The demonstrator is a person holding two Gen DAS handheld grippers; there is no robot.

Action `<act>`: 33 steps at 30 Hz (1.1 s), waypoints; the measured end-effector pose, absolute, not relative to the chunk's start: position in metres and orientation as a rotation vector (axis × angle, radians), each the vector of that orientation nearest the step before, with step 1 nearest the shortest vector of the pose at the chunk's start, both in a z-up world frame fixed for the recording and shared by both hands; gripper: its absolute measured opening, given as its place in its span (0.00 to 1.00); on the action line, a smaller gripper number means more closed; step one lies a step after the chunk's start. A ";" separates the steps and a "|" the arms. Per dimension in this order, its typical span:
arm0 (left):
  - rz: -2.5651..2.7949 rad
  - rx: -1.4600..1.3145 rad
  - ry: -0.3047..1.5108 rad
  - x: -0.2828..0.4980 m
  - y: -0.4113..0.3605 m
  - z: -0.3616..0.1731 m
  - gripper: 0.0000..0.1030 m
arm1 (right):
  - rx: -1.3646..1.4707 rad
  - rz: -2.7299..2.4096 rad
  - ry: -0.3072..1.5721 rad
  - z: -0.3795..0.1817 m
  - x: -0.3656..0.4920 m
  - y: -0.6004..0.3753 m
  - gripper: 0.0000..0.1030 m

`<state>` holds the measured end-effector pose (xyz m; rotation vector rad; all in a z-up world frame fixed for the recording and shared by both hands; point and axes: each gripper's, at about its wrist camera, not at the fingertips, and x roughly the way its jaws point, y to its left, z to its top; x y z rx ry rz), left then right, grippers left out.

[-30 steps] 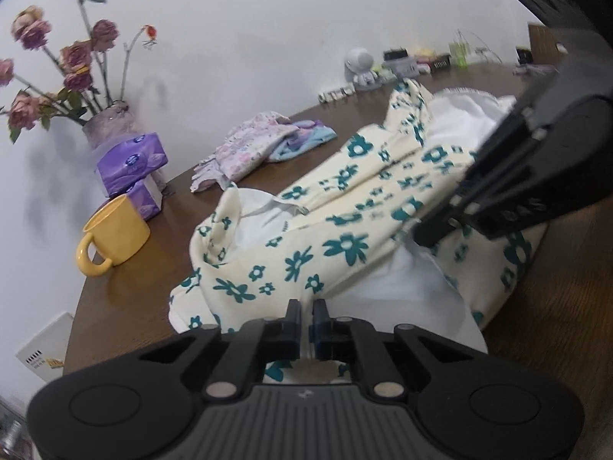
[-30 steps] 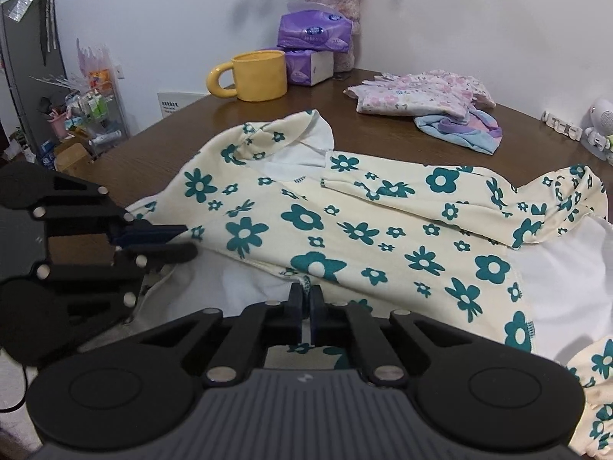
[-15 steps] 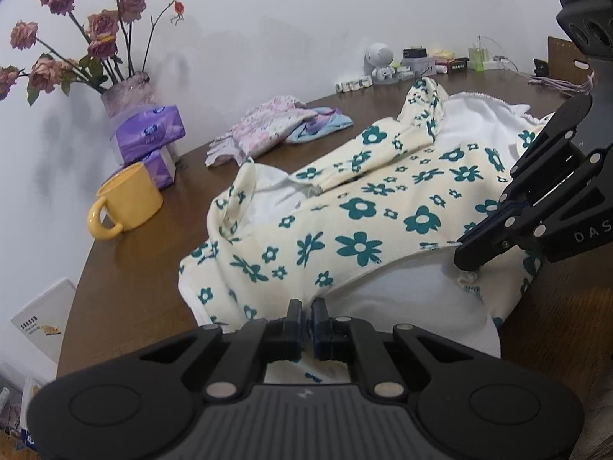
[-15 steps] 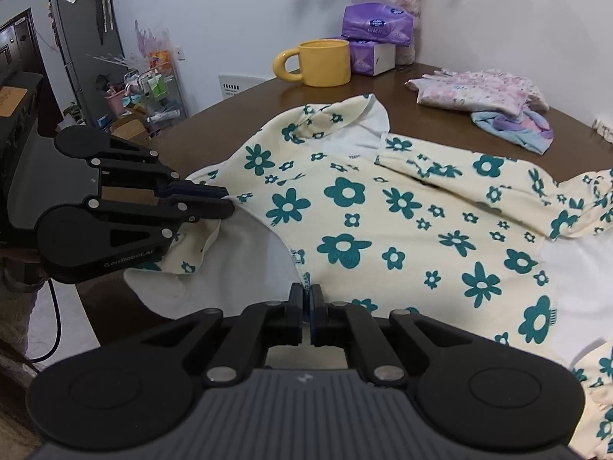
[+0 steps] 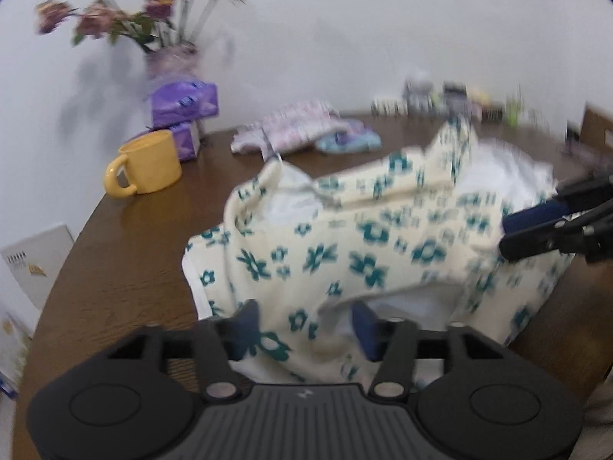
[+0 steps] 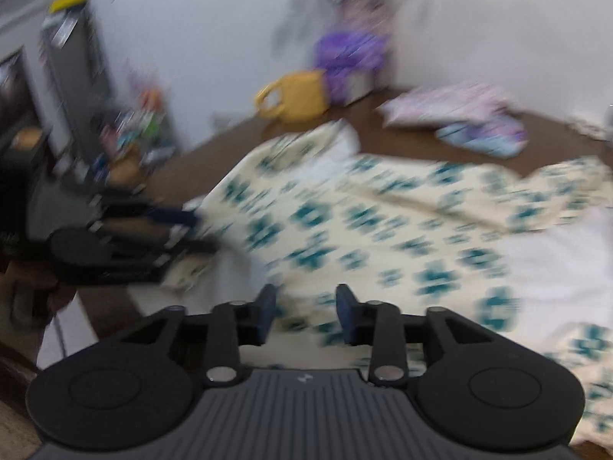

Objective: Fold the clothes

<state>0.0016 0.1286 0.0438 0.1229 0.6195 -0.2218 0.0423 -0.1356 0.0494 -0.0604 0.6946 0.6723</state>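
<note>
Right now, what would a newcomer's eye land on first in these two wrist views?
The cream garment with teal flowers dominates, spread across the brown table with its white lining showing. Both grippers stand open at its near edge: the left gripper and the right gripper. Behind, near the wall, a yellow mug sits beside purple tissue packs, though motion blur softens everything.

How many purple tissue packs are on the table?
2: one tissue pack sits on top, the other beneath it, behind the yellow mug by the vase.
</note>
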 end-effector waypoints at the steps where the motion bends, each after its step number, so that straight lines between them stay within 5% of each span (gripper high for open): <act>1: -0.209 0.080 0.608 0.001 0.131 0.047 0.56 | -0.031 0.618 0.681 0.053 0.043 -0.153 0.37; 5: -0.134 -0.107 0.571 0.004 0.147 0.053 0.64 | 0.071 0.375 0.641 0.061 0.046 -0.224 0.38; 10: 0.035 -0.329 0.608 0.022 0.170 0.043 0.64 | 0.121 0.081 0.617 0.053 0.046 -0.300 0.38; 23: 0.151 -0.258 0.663 0.022 0.143 0.034 0.63 | 0.313 -0.006 0.679 0.012 0.061 -0.383 0.46; 25: 0.159 -0.244 0.667 0.023 0.141 0.032 0.60 | 0.349 0.017 0.688 0.007 0.066 -0.384 0.35; 26: 0.167 -0.232 0.672 0.024 0.140 0.032 0.51 | 0.359 0.029 0.690 0.006 0.067 -0.385 0.14; 27: 0.175 -0.216 0.677 0.024 0.139 0.031 0.46 | 0.367 0.038 0.688 0.005 0.067 -0.385 0.03; 29: 0.177 -0.182 0.683 0.026 0.137 0.029 0.25 | 0.380 0.045 0.674 0.006 0.064 -0.388 0.01; 33: 0.153 -0.144 0.696 0.029 0.131 0.026 0.20 | 0.383 0.000 0.626 0.017 0.050 -0.398 0.01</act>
